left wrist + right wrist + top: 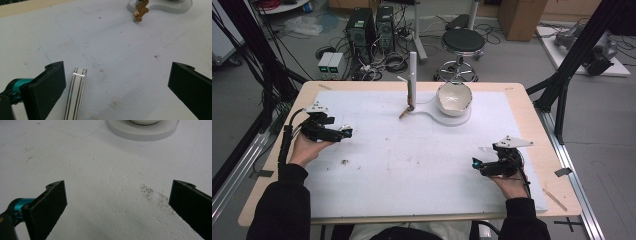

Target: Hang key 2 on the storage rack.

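Black two-jaw tongs sit in each of the person's hands, low over a white sheet covering the pale wooden tabletop (532,112). The left tongs (346,132) are at the left side of the sheet, jaws spread wide with nothing between them. In the left gripper view, a small white strip with thin dark stripes (76,95) lies on the sheet just beside the left jaw; whether it touches the jaw cannot be told. The right tongs (476,163) are near the right front of the sheet, jaws also spread wide and empty. In the right gripper view, a scatter of dark specks (156,196) marks the sheet close to the right jaw.

Well beyond both tongs, near the far edge, a white ceramic bowl (454,98) rests tilted on a flat white base (447,119). Just left of the bowl stands a white upright post (412,67) with a brownish lower part (410,100) reaching down to the sheet.
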The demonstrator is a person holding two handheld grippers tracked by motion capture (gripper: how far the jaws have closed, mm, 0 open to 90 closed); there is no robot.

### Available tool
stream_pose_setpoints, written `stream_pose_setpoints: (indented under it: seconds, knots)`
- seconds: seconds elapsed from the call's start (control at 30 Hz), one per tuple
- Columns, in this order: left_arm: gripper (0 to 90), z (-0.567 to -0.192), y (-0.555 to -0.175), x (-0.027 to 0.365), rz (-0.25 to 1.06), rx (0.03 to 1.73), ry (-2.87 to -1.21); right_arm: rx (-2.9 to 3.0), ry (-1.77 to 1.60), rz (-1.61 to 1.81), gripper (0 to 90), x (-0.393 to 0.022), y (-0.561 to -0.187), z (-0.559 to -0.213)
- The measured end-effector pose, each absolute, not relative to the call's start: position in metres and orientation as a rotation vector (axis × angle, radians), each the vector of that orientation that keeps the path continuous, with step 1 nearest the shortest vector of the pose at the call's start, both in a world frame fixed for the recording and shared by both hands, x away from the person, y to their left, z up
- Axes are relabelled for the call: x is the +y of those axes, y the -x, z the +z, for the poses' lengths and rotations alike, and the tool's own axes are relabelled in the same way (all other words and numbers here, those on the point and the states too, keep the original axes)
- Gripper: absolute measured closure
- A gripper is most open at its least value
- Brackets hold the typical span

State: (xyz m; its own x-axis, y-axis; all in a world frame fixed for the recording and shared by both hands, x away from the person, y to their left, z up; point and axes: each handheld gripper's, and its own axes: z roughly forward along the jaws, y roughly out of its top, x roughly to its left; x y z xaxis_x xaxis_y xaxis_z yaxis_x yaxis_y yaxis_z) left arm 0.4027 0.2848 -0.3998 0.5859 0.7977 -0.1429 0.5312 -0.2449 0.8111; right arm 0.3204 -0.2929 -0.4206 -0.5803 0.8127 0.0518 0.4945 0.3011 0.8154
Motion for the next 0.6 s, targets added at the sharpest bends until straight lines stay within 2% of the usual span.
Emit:
stream_pose_setpoints:
  seconds: [0.3,0.43,0.6]
  knots:
    - [6.3,-0.420,-0.414,0.300,0.339,1.141,-1.940,2.209,-1.177,1.171,0.6,-0.292,-0.320,-0.421]
    - [19.8,-0.427,-0.416,0.305,0.317,1.180,-1.999,2.212,-1.179,1.166,0.6,-0.292,-0.319,-0.422]
    - [35.1,-0.430,-0.417,0.304,0.359,1.222,-2.019,2.218,-1.174,1.159,0.6,-0.291,-0.319,-0.422]
